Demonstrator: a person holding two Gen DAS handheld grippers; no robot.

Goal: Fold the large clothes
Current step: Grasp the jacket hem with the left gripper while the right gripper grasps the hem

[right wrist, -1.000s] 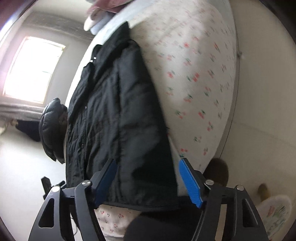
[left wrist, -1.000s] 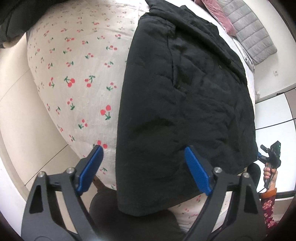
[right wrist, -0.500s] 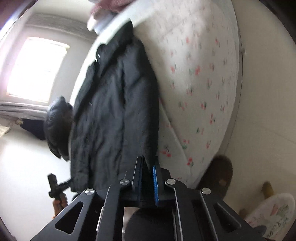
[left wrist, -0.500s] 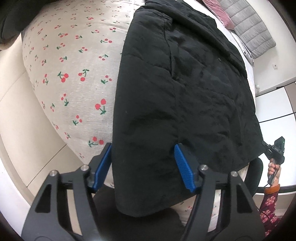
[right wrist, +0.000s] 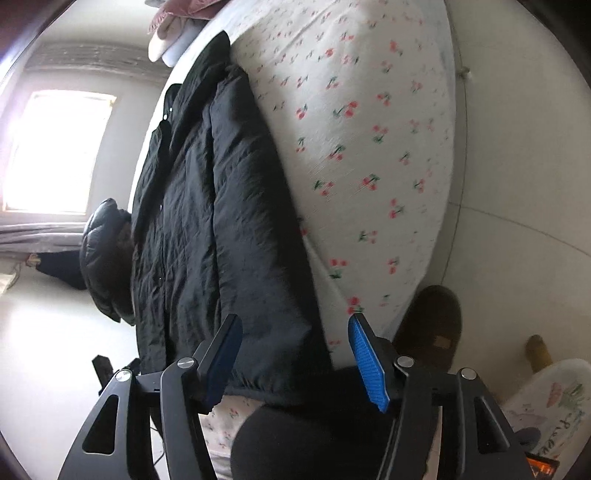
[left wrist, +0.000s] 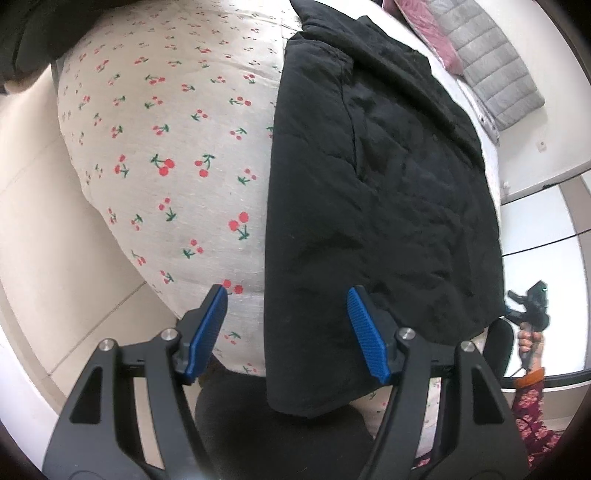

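Nearest in the left wrist view, the left gripper [left wrist: 286, 330] stands released, its blue pads [left wrist: 207, 332] spread wide with nothing between them. The pad at 7 o'clock hangs over the cherry-print sheet [left wrist: 166, 147]; the pad at 5 o'clock sits over the near hem of the black jacket [left wrist: 376, 206]. Whether either pad touches cloth, I cannot tell. Below the hem, at 6 o'clock, a dark trouser leg [left wrist: 266, 435] fills the bottom of the view.

The jacket lies flat on the bed, running from that hem at 6 o'clock up to its collar near 12 o'clock, with bare sheet beside it toward 9 and 10 o'clock. Pale floor [left wrist: 55, 258] shows past the bed edge at 8 o'clock. At 4 o'clock, just off the jacket's far corner, the right gripper [left wrist: 530, 304] shows small, held in a hand [left wrist: 528, 341]. Farthest off, at 1 o'clock, a grey quilted cover [left wrist: 491, 70] and something pink [left wrist: 424, 33] lie beyond the collar.

In the right wrist view the right gripper [right wrist: 295, 363] is likewise let go, pads apart, straddling the jacket's [right wrist: 221, 229] hem corner at 6 o'clock. The garment stretches away to 11 o'clock, the sheet [right wrist: 369, 129] beside it at 1 to 3 o'clock. A brown slipper [right wrist: 430, 325] sits on the floor at 4 o'clock. A shiny black puffer garment [right wrist: 105, 258] bunches at 9 o'clock, and a bright window [right wrist: 55, 151] glows beyond at 10 o'clock.
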